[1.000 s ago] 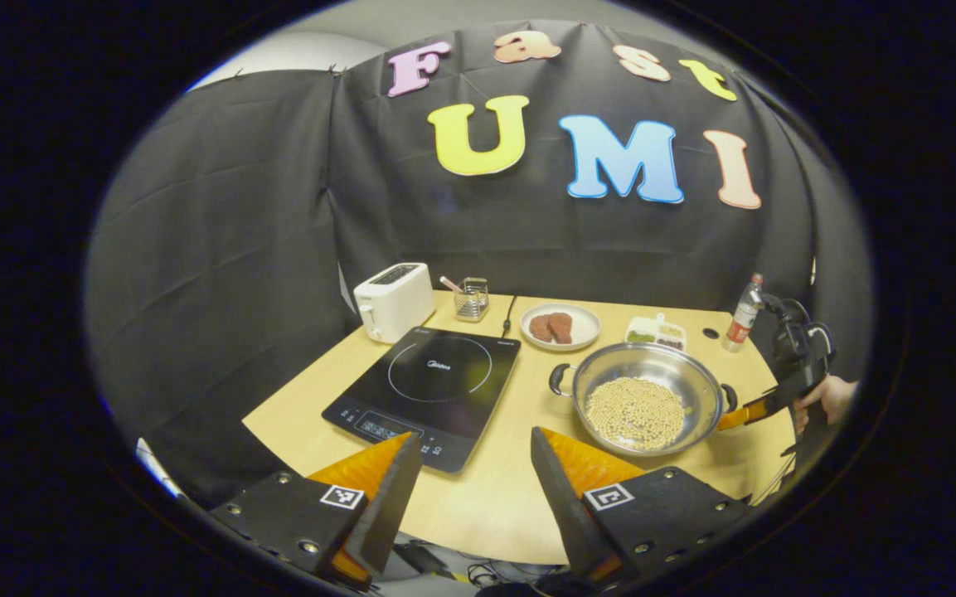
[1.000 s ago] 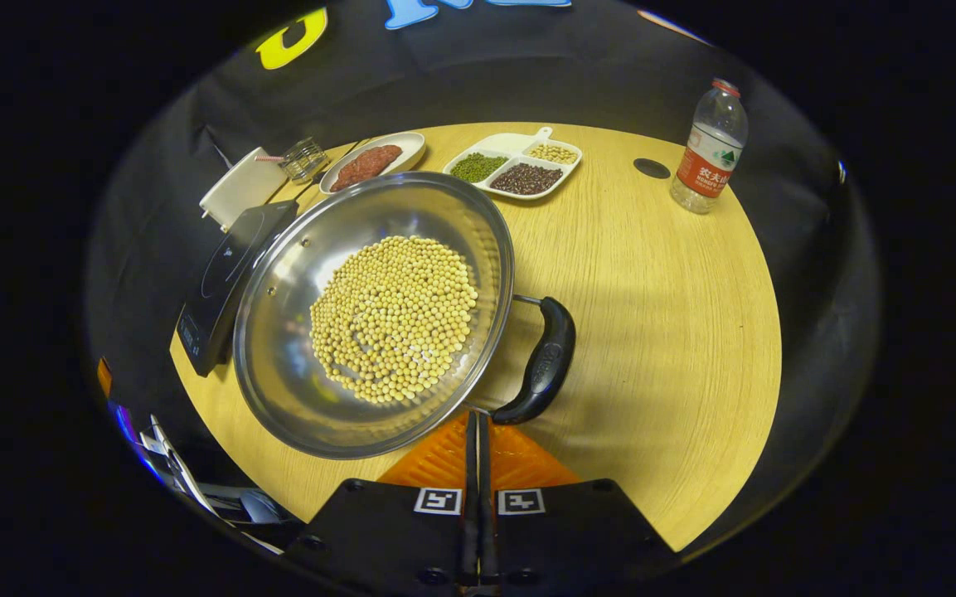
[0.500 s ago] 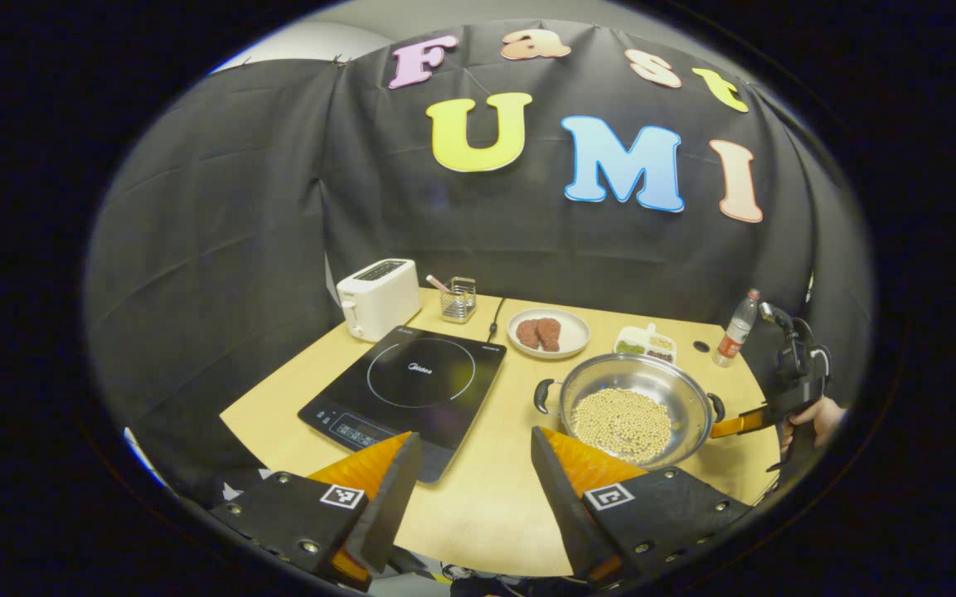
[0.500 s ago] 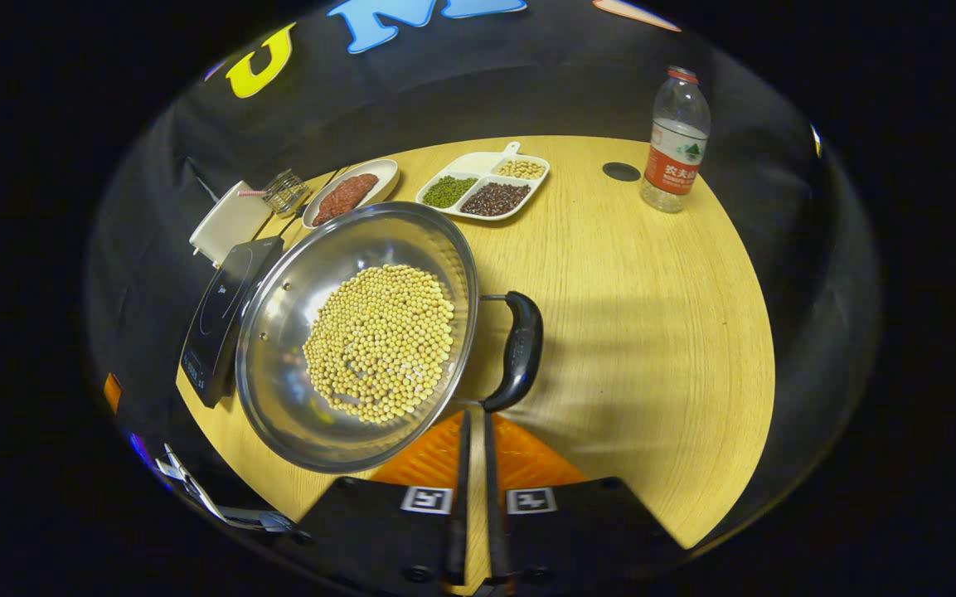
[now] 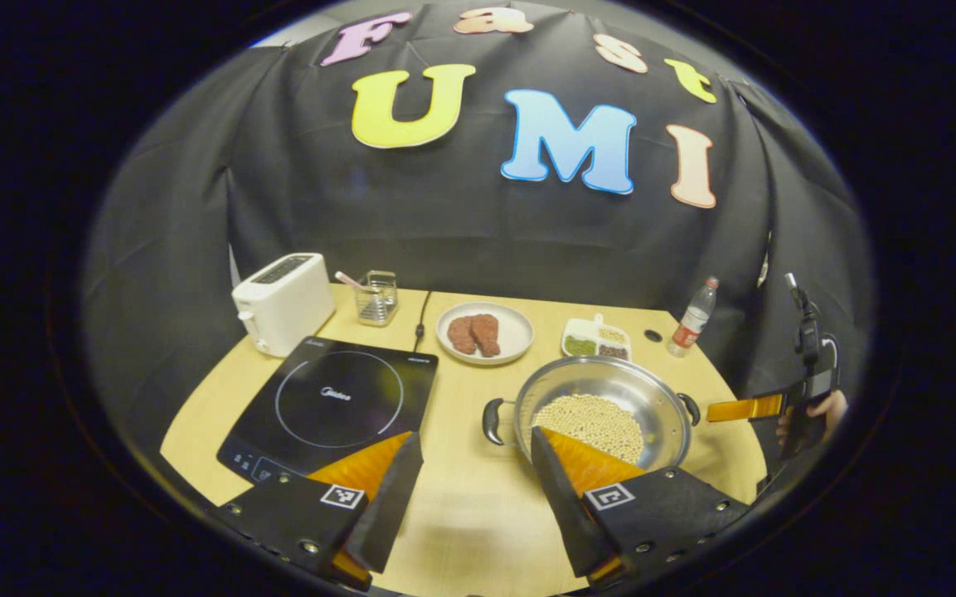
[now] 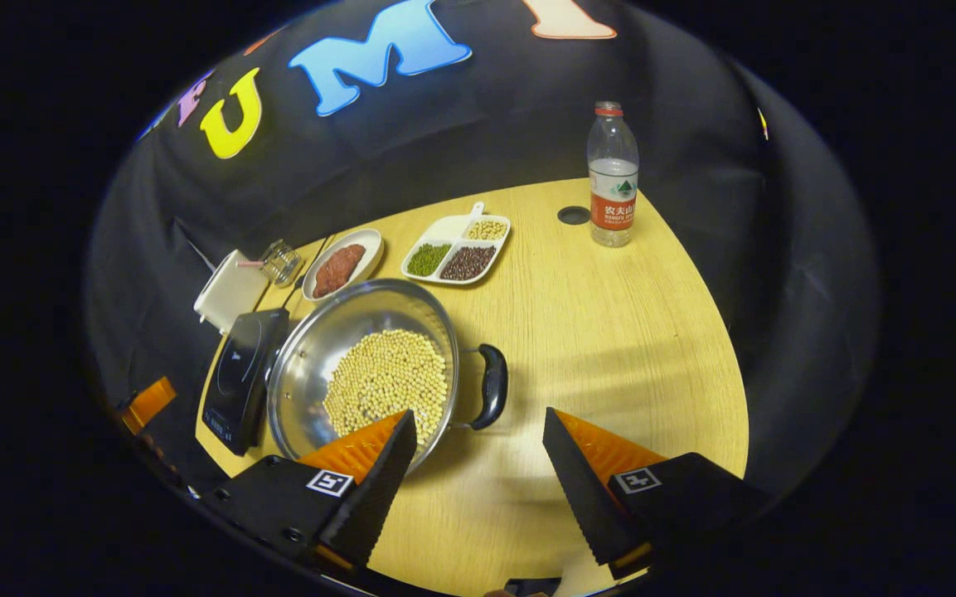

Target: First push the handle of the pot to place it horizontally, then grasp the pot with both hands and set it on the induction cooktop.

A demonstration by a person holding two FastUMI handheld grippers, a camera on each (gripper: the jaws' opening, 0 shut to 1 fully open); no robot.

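A steel pot (image 5: 610,377) of pale beans stands on the wooden table, right of the black induction cooktop (image 5: 332,402). Its two black handles (image 5: 492,421) lie left and right in the left gripper view. My left gripper (image 5: 473,448) is open above the table's front edge, between cooktop and pot, touching neither. In the right gripper view the pot (image 6: 320,348) sits ahead to the left, with its near handle (image 6: 492,385) just beyond my open right gripper (image 6: 478,423). Nothing lies between that gripper's fingers. The cooktop (image 6: 241,377) lies behind the pot.
At the back stand a white toaster (image 5: 283,303), a glass holder (image 5: 376,296), a plate of meat (image 5: 484,333), a divided tray of beans (image 5: 596,340) and a water bottle (image 5: 693,317). A hand (image 5: 826,406) holds the right gripper (image 5: 730,409) beside the pot. Bare table (image 6: 610,332) spreads right of the pot.
My right gripper has opened and drawn back from the pot's handle. The pot's handles now lie level. The left gripper has drawn back and swung to the right.
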